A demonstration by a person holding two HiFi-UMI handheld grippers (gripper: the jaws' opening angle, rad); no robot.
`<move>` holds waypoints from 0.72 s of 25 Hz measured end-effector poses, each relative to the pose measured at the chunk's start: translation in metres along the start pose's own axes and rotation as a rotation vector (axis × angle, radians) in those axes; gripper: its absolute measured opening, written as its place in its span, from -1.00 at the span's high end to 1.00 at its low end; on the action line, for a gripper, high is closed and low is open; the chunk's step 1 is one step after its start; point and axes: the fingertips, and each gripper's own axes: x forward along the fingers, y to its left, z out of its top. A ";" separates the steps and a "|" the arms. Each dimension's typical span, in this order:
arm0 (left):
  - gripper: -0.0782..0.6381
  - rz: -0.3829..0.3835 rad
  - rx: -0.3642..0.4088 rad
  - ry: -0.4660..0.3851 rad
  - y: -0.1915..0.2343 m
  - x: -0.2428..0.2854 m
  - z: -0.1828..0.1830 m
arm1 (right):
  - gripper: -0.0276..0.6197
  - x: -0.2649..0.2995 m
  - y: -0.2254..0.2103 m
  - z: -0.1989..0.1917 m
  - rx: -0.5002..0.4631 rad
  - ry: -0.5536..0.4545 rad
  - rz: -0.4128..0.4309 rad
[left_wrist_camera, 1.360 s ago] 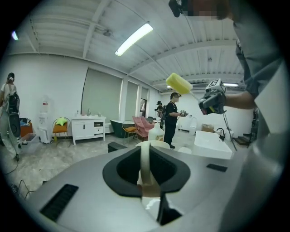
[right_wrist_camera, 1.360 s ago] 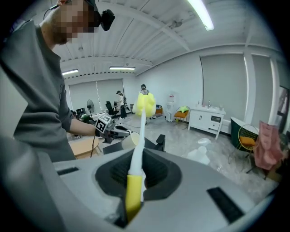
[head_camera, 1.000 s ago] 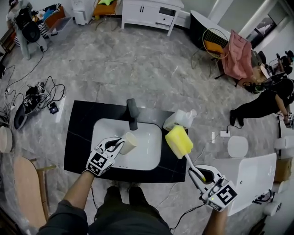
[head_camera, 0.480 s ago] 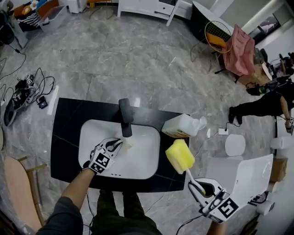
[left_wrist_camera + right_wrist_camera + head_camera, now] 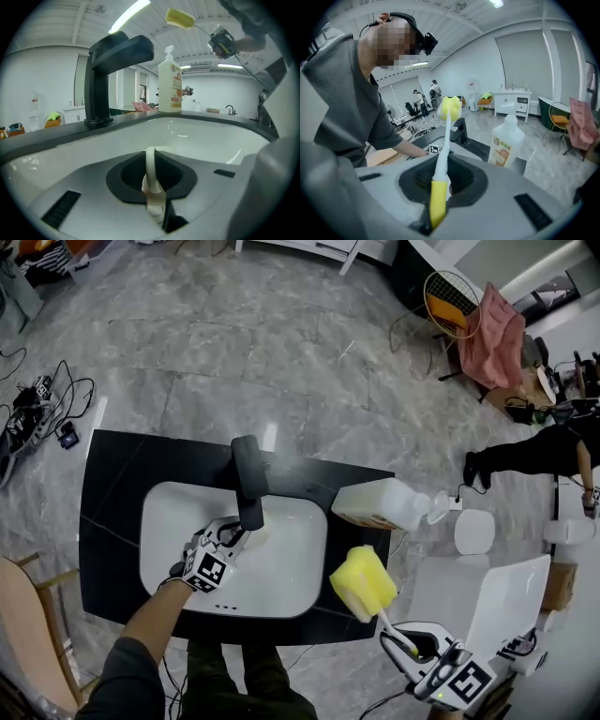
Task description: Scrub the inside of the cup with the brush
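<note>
Cup held in the sink, brush raised at right.
The left tool (image 5: 242,535), jaws nearly together, pinches the cream cup (image 5: 150,164) by its rim inside the white sink (image 5: 169,521), just under the black faucet (image 5: 248,479). The right tool (image 5: 403,641) clamps the yellow handle of the brush (image 5: 364,582), whose sponge head is ahead of it, near the bottle (image 5: 380,504).

Bright overhead light, fisheye distortion, dark vignetted corners

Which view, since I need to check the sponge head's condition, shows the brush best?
Head view: the brush shows whole, from sponge head to the handle in the right gripper. The right gripper view foreshortens it along the handle; the left gripper view shows it small and distant.
</note>
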 end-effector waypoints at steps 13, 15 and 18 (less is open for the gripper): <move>0.70 -0.019 0.140 0.197 0.024 -0.041 -0.055 | 0.83 0.027 0.004 -0.003 0.014 0.015 0.057; 0.72 -0.007 0.088 0.230 0.031 -0.039 -0.060 | 0.83 0.029 0.006 -0.001 0.012 0.011 0.061; 0.70 0.004 -0.057 0.277 0.039 -0.034 -0.073 | 0.83 0.031 0.008 -0.002 0.006 0.016 0.061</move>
